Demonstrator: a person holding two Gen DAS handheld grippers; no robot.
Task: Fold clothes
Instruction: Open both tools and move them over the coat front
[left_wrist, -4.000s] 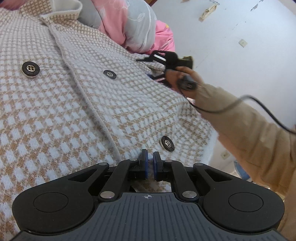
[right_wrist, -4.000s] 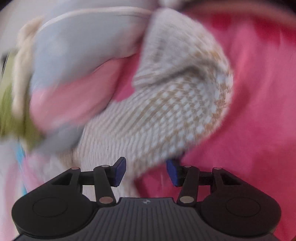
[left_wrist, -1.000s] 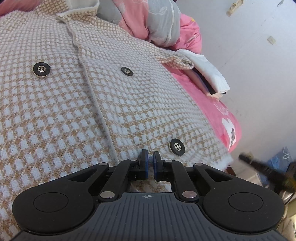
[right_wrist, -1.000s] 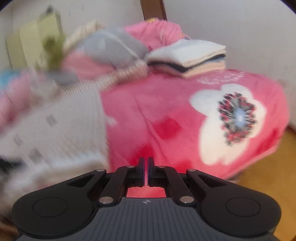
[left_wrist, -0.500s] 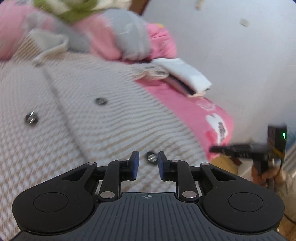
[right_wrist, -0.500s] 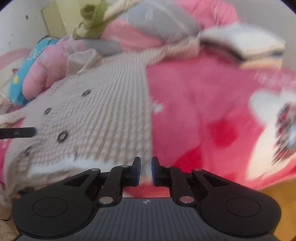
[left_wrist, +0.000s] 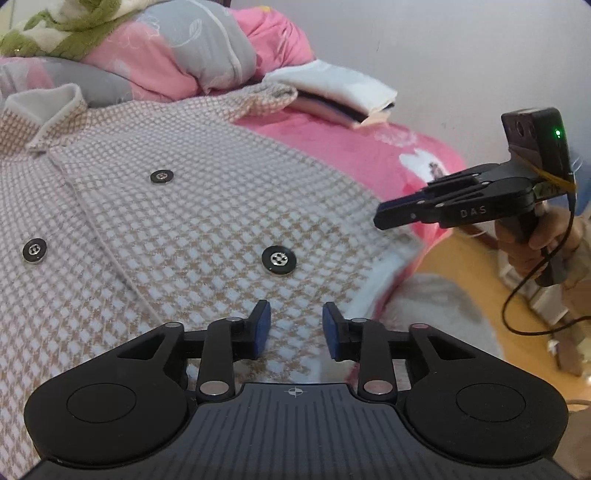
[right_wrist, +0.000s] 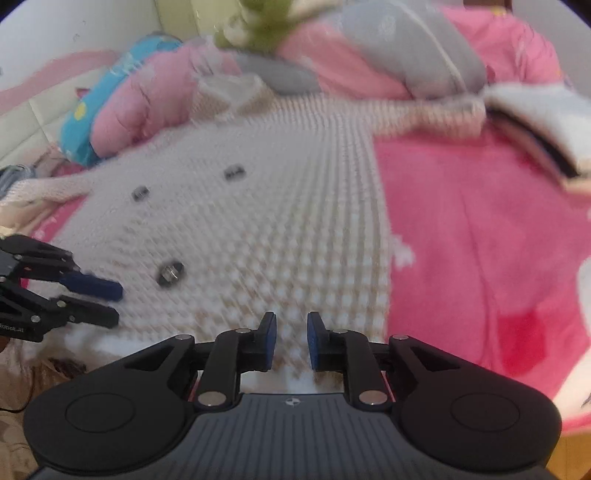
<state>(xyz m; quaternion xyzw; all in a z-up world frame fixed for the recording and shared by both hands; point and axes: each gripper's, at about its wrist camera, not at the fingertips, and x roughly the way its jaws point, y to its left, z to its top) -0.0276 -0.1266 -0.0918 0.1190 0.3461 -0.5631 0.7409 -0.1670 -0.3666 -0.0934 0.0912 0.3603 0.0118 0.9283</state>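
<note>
Pink bedding (left_wrist: 369, 155) carries the checked cardigan (left_wrist: 177, 221), spread flat and buttoned side up, collar toward the pillows (left_wrist: 177, 55) and long axis running away from both claws. Its white hem hangs at the bed's near edge, directly in front of each. The left claw (left_wrist: 295, 330) is spread, holding nothing, just above the hem near the lowest button (left_wrist: 279, 260). The right claw (right_wrist: 291, 339) is narrowly parted, also holding nothing, near the hem's right corner.
</note>
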